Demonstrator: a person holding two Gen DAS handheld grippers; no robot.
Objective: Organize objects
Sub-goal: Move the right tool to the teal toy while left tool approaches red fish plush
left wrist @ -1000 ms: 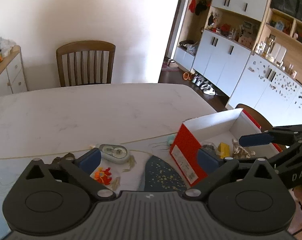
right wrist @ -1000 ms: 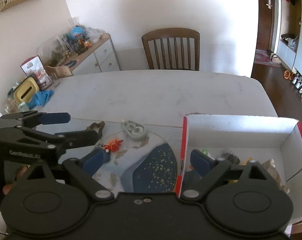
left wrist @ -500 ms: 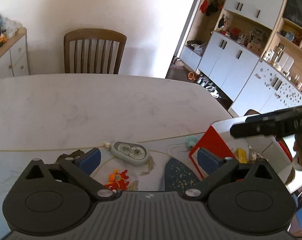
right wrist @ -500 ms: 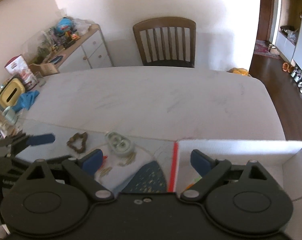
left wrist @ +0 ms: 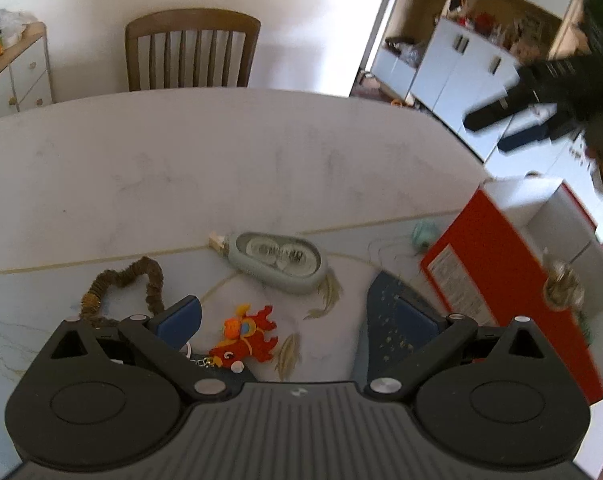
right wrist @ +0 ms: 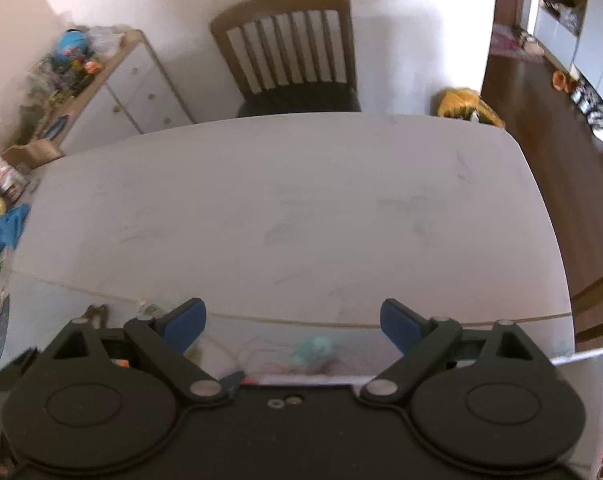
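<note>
The left gripper (left wrist: 297, 322) hangs low over the near edge of the worktop (left wrist: 221, 152), its jaws spread wide with nothing between them. Directly below the gap lies a small red toy (left wrist: 243, 340) with an orange patch and a bit of chain at its near end, close to the left finger's blue pad (left wrist: 179, 320). Just behind that pad a brown scrunchie (left wrist: 119, 282) lies in a loose loop. Farther out, near the middle of the left wrist view, a grey tape dispenser (left wrist: 277, 260) lies flat on a pale mat (left wrist: 41, 292) printed with gold leaves and a dark blue patch. To the right stands an open box (left wrist: 513, 276), red outside and white inside, with a few small things in it that are too blurred to name. A pale green object (left wrist: 423, 234) rests on the mat just beside the box's far corner.

The right gripper (right wrist: 293, 326) is held higher, above the box, and also gapes wide with nothing in it. Its camera looks across the bare white worktop to a wooden chair (right wrist: 289, 48) at the far side; the green object shows blurred just under its fingers. In the left wrist view the right gripper appears as a dark blurred shape at the upper right.
</note>
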